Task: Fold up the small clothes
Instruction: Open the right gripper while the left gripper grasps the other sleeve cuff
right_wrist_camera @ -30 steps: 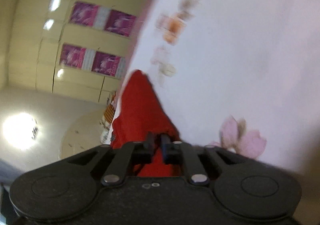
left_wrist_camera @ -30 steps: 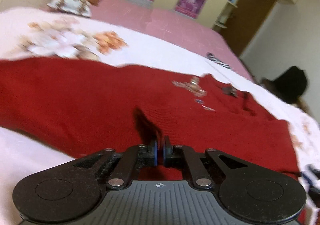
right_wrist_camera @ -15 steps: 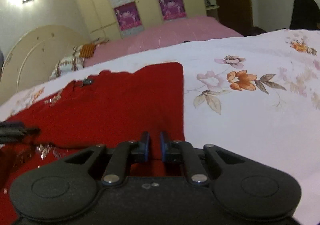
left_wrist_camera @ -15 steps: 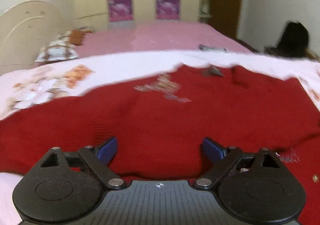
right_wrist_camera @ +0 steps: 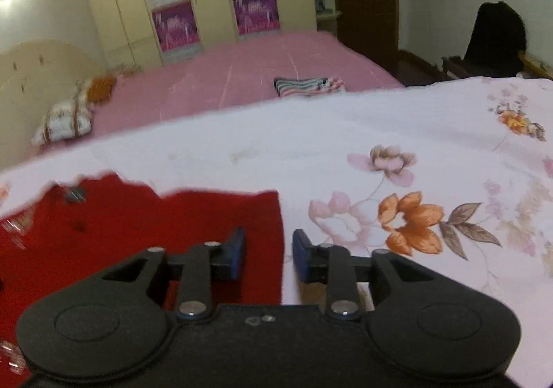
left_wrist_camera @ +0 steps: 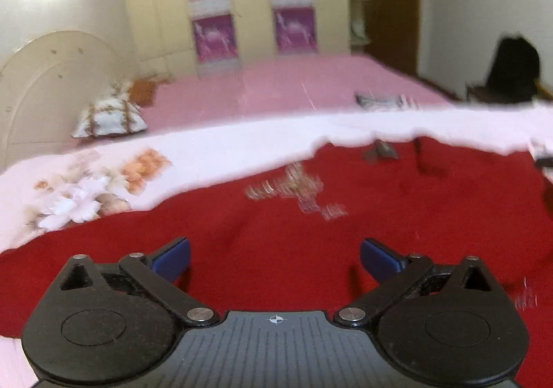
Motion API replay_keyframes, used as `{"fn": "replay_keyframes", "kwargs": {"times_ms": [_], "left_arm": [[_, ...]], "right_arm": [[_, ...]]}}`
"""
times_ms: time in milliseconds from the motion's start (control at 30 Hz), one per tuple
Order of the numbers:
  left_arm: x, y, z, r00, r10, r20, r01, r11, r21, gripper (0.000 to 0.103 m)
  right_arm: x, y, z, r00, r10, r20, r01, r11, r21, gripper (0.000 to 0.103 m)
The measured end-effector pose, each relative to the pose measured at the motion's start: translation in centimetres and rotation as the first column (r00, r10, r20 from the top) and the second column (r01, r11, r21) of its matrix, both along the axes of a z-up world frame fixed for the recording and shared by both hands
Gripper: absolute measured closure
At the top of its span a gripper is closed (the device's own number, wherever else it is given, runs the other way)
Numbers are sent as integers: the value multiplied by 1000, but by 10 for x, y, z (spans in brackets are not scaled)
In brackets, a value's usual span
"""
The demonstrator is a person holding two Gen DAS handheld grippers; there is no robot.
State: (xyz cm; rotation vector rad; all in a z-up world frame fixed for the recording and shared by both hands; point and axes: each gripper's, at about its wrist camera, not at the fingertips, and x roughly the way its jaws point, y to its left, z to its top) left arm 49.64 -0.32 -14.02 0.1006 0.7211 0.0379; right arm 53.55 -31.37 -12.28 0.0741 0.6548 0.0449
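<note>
Floral bedsheet (right_wrist_camera: 397, 132) carries the red sweater (left_wrist_camera: 311, 232), spread flat. My left tool (left_wrist_camera: 274, 258) gapes wide over its middle; my right tool (right_wrist_camera: 269, 258) straddles its right edge, parted, gripping nothing — a shallow pinch there could slip and skew the fold.

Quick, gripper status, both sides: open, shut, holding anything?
Left gripper: open, empty, over the red sweater.
Right gripper: open, holding nothing, jaws astride the sweater's right edge.
</note>
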Motion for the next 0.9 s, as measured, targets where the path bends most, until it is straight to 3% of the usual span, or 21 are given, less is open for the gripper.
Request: {"fn": "replay_keyframes", "kwargs": {"times_ms": [33, 67, 133, 200, 300, 367, 400, 467, 500, 567, 600, 633, 667, 767, 867, 900], "left_arm": [[4, 1, -10, 998, -2, -61, 1, 1000, -17, 0], [1, 7, -9, 999, 8, -44, -11, 999, -53, 0], [-10, 19, 4, 998, 60, -21, -61, 997, -46, 0], [-39, 46, 18, 992, 111, 63, -106, 991, -78, 0], [-93, 116, 29, 959, 257, 122, -235, 957, -172, 0], [-135, 173, 32, 904, 398, 157, -352, 900, -257, 0], [-152, 204, 32, 859, 488, 157, -430, 853, -295, 4], [-176, 262, 26, 774, 624, 106, -535, 735, -417, 15], [-186, 291, 20, 739, 671, 61, -561, 662, -498, 20], [-199, 331, 6, 691, 723, -12, -586, 551, -594, 20], [-203, 347, -1, 672, 739, -51, -601, 504, -620, 20], [-203, 358, -9, 665, 743, -80, -604, 473, -641, 20], [-205, 368, -14, 672, 736, -81, -579, 455, -676, 20], [-202, 380, -19, 673, 735, -85, -564, 435, -702, 20], [-191, 388, -20, 667, 740, -81, -572, 441, -692, 21], [-186, 392, -20, 662, 746, -75, -583, 449, -677, 26]], "right_arm": [[-4, 8, -4, 999, 43, 0, -43, 999, -34, 76], [-1, 16, -16, 995, 66, -70, -71, 994, -78, 74], [-6, 22, -16, 996, 53, -67, -62, 989, -135, 75], [-21, 20, -3, 998, 28, -49, -33, 995, -99, 73], [-67, 15, 14, 998, 38, 40, -38, 999, -1, 56], [-98, 11, 17, 998, 34, 46, -36, 998, 60, 54], [-110, 8, 16, 999, 32, 36, -35, 995, 90, 54], [-132, 1, 12, 1000, 5, 13, -7, 991, 137, 54], [-140, 1, 10, 1000, -17, -9, 18, 989, 148, 54], [-149, -1, 6, 997, -60, -44, 67, 982, 179, 54], [-151, 1, 5, 996, -73, -54, 83, 977, 194, 54], [-153, 6, 8, 995, -78, -57, 88, 976, 200, 54], [-155, 9, 8, 995, -78, -57, 88, 976, 200, 54], [-151, 22, 13, 998, -48, -45, 56, 979, 197, 54], [-147, 31, 22, 999, -19, -26, 24, 982, 189, 54], [-146, 32, 24, 1000, -15, -21, 19, 981, 193, 54]]}}
